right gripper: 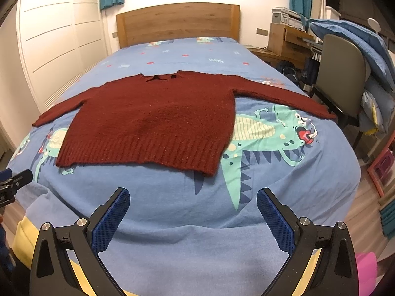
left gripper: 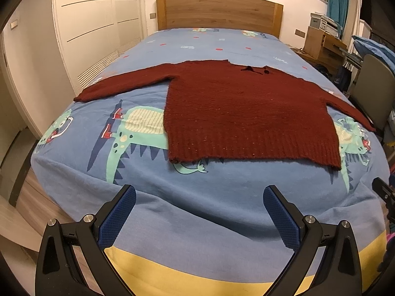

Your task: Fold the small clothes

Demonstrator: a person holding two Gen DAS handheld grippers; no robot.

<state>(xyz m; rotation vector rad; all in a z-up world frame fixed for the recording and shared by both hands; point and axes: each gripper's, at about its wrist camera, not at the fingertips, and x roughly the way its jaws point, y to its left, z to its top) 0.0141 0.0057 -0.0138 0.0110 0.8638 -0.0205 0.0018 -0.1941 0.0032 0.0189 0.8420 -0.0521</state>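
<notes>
Bedroom light falls warm on a bed (left gripper: 197, 212) dressed in a blue sheet printed with green dragons, a wooden headboard (left gripper: 219, 11) at its far end and white wardrobe doors (left gripper: 93, 24) down one side.

From my left wrist view, the sweater (left gripper: 246, 113), dark red and knitted, lies flat on the sheet with both sleeves stretched out sideways and the ribbed hem (left gripper: 254, 150) nearest me. I judge it has been laid out like this so the folds can start from a smooth shape. My left gripper (left gripper: 199, 209) hangs over the foot of the bed, jaws spread wide with nothing between them, well short of the hem. The tip of my other tool just shows at the right edge.

From my right wrist view, the same sweater sits ahead and slightly left, its right sleeve (right gripper: 284, 96) reaching toward a grey chair (right gripper: 343, 79) heaped with blue bedding. My right gripper (right gripper: 193, 212) is likewise spread and empty, clear of the cloth, above bare sheet. No fold looks begun. I would guess a sleeve or a hem corner is the sensible first pinch, and loose knit may sag or stretch when lifted.
</notes>
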